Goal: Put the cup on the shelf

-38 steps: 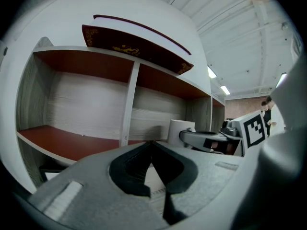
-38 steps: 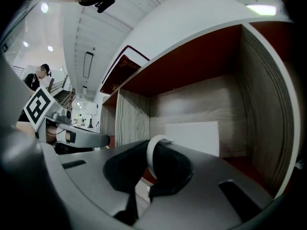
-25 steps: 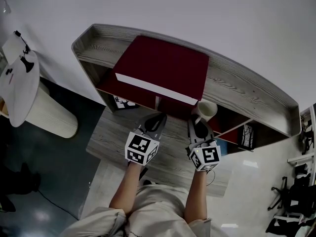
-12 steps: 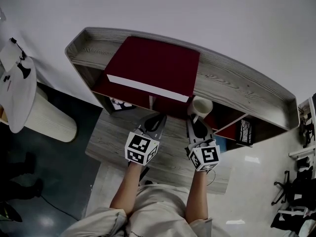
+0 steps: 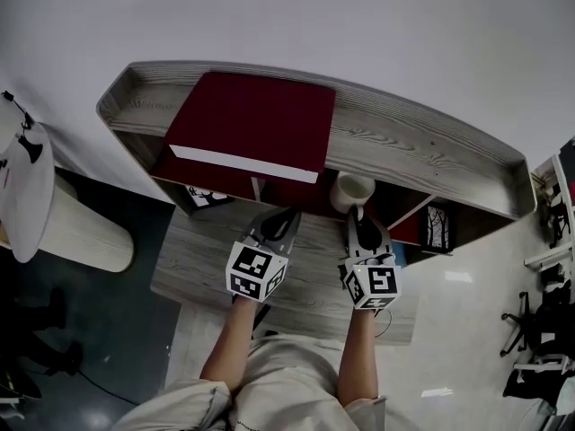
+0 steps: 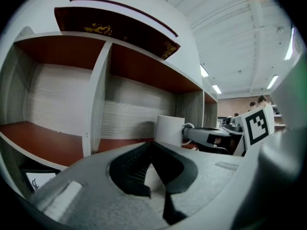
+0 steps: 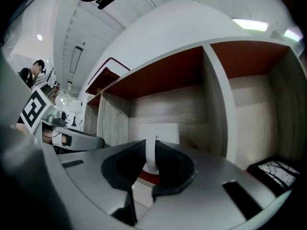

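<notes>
Cup (image 5: 351, 189) handle in right gripper (image 7: 150, 146) fingers, plain only in its view, left gripper (image 6: 152, 147) fingers clenched empty

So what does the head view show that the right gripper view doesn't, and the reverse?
Head view only: the person's arms and a round white table off to the left.
Right gripper view only: the right gripper shut on the handle of the cup, and the compartment's back wall.
Both: the cup, the shelf and the left gripper.
</notes>
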A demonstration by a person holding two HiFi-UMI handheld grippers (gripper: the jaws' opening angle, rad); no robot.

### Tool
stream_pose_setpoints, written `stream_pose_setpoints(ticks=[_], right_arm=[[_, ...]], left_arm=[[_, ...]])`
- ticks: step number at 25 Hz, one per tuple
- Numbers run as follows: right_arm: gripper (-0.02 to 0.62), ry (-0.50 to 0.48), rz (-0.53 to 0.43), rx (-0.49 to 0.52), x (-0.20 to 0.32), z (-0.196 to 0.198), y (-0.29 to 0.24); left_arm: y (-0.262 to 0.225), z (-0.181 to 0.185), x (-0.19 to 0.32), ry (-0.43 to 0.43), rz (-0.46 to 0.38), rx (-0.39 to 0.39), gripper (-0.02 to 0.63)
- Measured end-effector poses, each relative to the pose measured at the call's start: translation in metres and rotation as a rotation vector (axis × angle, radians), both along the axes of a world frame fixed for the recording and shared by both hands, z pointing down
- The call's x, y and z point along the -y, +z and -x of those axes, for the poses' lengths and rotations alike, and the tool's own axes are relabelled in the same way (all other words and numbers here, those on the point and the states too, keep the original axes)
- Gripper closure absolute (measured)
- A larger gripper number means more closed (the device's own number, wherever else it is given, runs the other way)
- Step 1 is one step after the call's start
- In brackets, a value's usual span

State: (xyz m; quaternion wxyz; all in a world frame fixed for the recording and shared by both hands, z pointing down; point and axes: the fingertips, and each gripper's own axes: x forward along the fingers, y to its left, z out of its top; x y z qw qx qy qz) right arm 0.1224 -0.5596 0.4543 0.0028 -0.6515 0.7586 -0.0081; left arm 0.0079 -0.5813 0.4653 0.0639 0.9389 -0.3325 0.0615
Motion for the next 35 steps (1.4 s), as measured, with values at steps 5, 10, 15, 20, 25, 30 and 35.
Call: stream_pose_setpoints(ticks=[5, 10, 15, 20, 25, 30, 35], right_arm=[[0.541, 0.085, 0.004, -0.009, 0.0, -0.016, 0.001], [0.543, 0.102, 0.011, -0.005, 0.006, -0.014, 0.001], [0.541, 0.09, 0.026, -0.004, 0.014, -0.011, 0.001], [0.492, 0.106, 0.019, 0.008, 0.008, -0.015, -0.002], [0.486, 0.098, 0.017, 0.011, -0.007, -0.01, -0.003], [0.486, 0.094, 0.006, 0.016, -0.029, -0.005, -0.01], [0.486, 0.101, 0.009, 0.015, -0.062, -0.001, -0.009]], left_arm=[[0.0, 0.001, 0.001, -0.001, 0.001, 0.0, 0.595], [0.002, 0.004, 0.003, -0.003, 0.004, 0.006, 0.595], [-0.001, 0.006, 0.002, -0.001, 0.004, 0.011, 0.595], [-0.005, 0.013, -0.006, -0.004, -0.009, 0.023, 0.595], [-0.011, 0.02, -0.022, -0.004, -0.024, 0.037, 0.595], [-0.021, 0.027, -0.045, -0.01, -0.049, 0.041, 0.595], [-0.023, 0.034, -0.076, -0.013, -0.057, 0.04, 0.595]])
